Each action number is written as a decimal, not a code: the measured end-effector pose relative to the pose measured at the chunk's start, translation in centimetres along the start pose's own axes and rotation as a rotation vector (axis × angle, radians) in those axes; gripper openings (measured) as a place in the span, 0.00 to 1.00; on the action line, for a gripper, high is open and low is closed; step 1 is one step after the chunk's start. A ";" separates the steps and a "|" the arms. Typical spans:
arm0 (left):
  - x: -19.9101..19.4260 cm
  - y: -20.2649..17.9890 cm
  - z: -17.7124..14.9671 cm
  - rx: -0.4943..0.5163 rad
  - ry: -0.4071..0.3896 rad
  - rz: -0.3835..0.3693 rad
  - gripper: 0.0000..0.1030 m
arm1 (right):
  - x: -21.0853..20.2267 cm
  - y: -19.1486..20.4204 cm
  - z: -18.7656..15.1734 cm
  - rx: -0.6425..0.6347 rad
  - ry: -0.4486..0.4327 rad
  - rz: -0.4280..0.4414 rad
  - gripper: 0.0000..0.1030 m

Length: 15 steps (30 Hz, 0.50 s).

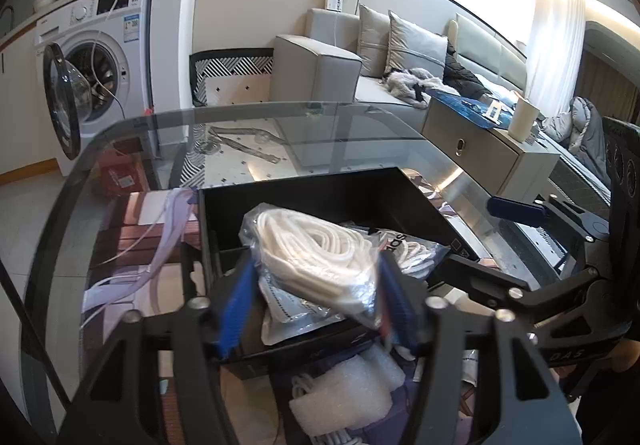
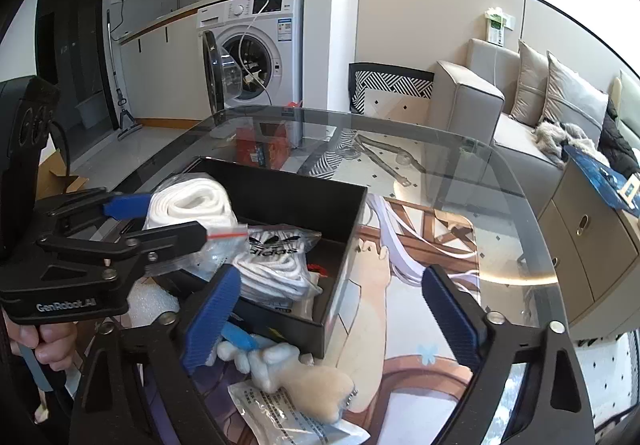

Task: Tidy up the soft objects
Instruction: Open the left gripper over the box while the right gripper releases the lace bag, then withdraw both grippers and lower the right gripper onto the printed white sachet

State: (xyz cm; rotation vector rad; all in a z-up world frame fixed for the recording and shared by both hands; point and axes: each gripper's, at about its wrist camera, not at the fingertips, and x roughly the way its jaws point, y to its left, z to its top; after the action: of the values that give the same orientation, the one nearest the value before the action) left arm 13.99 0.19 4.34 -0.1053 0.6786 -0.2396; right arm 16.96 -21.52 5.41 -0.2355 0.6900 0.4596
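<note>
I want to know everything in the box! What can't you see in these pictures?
- Black box bottom: both views, bagged white cord covers it.
- Left hand-held gripper: left view, blurred, unclear if it touches the bag.
- Paper packet print: right view, too small.
- Plush toy: right view, partly behind right hand-held gripper.

The black box's (image 1: pixel 320 197) contents lie partly hidden under the bagged white cord (image 1: pixel 316 249); its label is unreadable.

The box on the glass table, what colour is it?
The box is black, inside and out. It shows best in the right wrist view.
</note>
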 end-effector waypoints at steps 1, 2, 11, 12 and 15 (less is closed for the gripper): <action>-0.2 0.1 -0.1 0.000 -0.006 0.001 0.67 | -0.1 -0.1 -0.1 0.006 0.003 0.002 0.95; -0.4 0.1 -0.1 -0.001 -0.009 0.001 0.71 | -0.3 -0.3 -0.3 0.014 0.001 0.006 0.95; -3.2 0.7 -0.8 -0.003 -0.058 0.016 1.00 | -2.1 -0.6 -1.7 0.056 -0.026 0.040 0.99; -3.4 0.7 -1.0 -0.005 -0.060 0.020 1.00 | -2.2 -0.6 -1.8 0.059 -0.027 0.043 0.99; -4.0 0.9 -1.6 -0.010 -0.065 0.029 1.00 | -2.8 -0.4 -2.5 0.063 -0.032 0.053 0.99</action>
State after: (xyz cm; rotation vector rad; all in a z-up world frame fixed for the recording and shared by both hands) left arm 10.14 2.01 5.41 -0.1128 0.6165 -0.2043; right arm 13.93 -23.67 5.41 -0.1504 0.6795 0.4899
